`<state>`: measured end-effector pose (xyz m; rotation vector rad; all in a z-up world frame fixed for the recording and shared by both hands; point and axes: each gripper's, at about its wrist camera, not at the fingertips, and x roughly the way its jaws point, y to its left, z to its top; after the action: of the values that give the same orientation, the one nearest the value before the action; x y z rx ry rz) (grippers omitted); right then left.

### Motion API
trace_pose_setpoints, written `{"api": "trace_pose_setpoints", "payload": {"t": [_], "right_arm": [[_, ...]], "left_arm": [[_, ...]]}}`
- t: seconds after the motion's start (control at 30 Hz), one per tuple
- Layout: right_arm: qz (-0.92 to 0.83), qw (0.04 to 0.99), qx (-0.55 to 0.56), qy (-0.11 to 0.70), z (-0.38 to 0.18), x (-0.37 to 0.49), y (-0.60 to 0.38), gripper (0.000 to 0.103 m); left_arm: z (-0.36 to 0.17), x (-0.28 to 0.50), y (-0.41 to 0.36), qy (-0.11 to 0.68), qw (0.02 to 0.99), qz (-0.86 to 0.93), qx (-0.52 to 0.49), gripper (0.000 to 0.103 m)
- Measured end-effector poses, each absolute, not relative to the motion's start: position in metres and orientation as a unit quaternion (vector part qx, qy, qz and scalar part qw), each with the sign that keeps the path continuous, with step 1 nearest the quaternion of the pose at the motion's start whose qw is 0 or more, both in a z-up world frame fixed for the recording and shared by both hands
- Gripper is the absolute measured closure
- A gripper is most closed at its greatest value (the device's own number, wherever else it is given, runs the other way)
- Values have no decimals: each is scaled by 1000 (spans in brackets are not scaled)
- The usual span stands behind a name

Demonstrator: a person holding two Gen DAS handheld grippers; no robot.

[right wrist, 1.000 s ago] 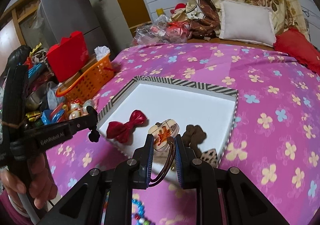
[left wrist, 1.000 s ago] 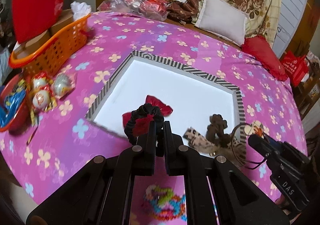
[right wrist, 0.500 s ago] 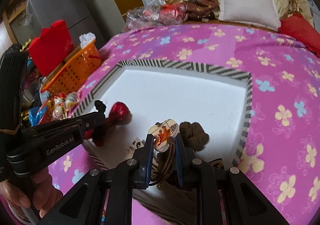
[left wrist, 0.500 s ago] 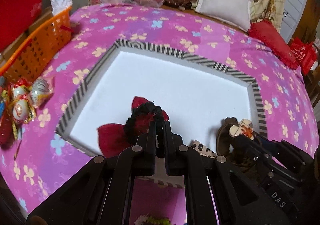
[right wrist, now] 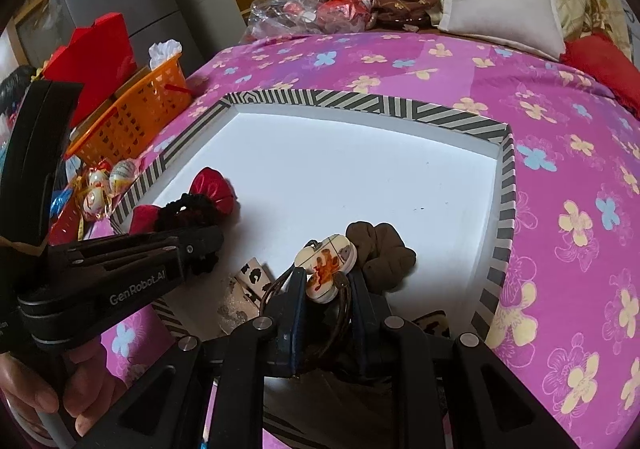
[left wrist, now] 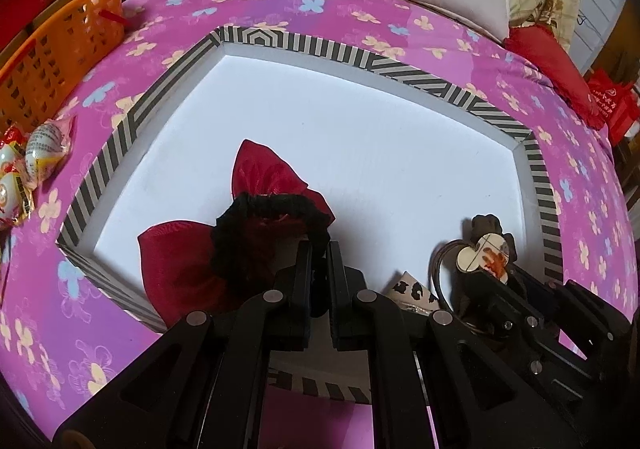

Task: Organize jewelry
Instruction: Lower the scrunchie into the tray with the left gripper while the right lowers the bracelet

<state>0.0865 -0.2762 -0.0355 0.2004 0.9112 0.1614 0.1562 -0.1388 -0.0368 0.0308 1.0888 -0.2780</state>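
Note:
A white tray with a striped black-and-white rim (left wrist: 328, 49) (right wrist: 360, 101) lies on the pink flowered bedspread. My left gripper (left wrist: 319, 249) (right wrist: 208, 245) is shut on a black scrunchie (left wrist: 272, 209) (right wrist: 188, 209), low over the tray's near left part, above a red bow (left wrist: 264, 173) (right wrist: 212, 185). My right gripper (right wrist: 326, 277) (left wrist: 492, 277) is shut on a brown cord bracelet with a cream flower charm (right wrist: 326, 265) (left wrist: 484, 257), over the tray's near right. A brown scrunchie (right wrist: 380, 249) (left wrist: 486, 225) and a leopard-print clip (right wrist: 252, 273) (left wrist: 416, 291) lie in the tray.
An orange basket (left wrist: 60, 49) (right wrist: 136, 117) and wrapped sweets (left wrist: 28, 161) (right wrist: 108, 185) sit left of the tray. A white pillow (right wrist: 500, 5), a red cushion (left wrist: 548, 65) and bags of clutter (right wrist: 312, 9) lie at the bed's far side.
Both grippers have moved forward and down over the tray with their items still held. The left one now has the black scrunchie right above the red bow.

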Motion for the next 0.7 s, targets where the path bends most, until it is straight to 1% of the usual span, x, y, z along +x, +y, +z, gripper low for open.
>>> {"api": "trace_pose_setpoints", "payload": {"t": [0.2,0.27,0.3,0.33,0.37,0.4,0.47,0.53,0.6,0.7], "right_arm": [[83,890,88,440,-34,83,-271,84],[82,891,82,438,-32,80,-269,83],[82,892,82,436,-31,78,-270,82],[82,893,84,435,-30,77,-270,75],[82,893,89,433,-29,75,-271,67],[82,894,92,430,-27,72,-272,65],[80,898,94,422,-23,66,-273,64],[77,901,92,417,-18,58,-273,63],[70,904,92,412,-13,51,-274,58],[57,909,98,401,-3,36,-278,57]], "left_arm": [[-36,154,-136,513,848,-128,9,98],[-36,154,-134,513,848,-128,8,96],[-35,153,-134,513,849,-129,8,93],[-35,153,-133,513,849,-128,8,90],[-34,152,-132,513,849,-127,8,81],[-33,151,-131,512,850,-127,5,74],[-30,149,-129,509,851,-127,2,68],[-26,146,-128,506,853,-128,2,65],[-22,142,-126,501,856,-129,2,59],[-13,133,-122,493,860,-131,2,56]]}}
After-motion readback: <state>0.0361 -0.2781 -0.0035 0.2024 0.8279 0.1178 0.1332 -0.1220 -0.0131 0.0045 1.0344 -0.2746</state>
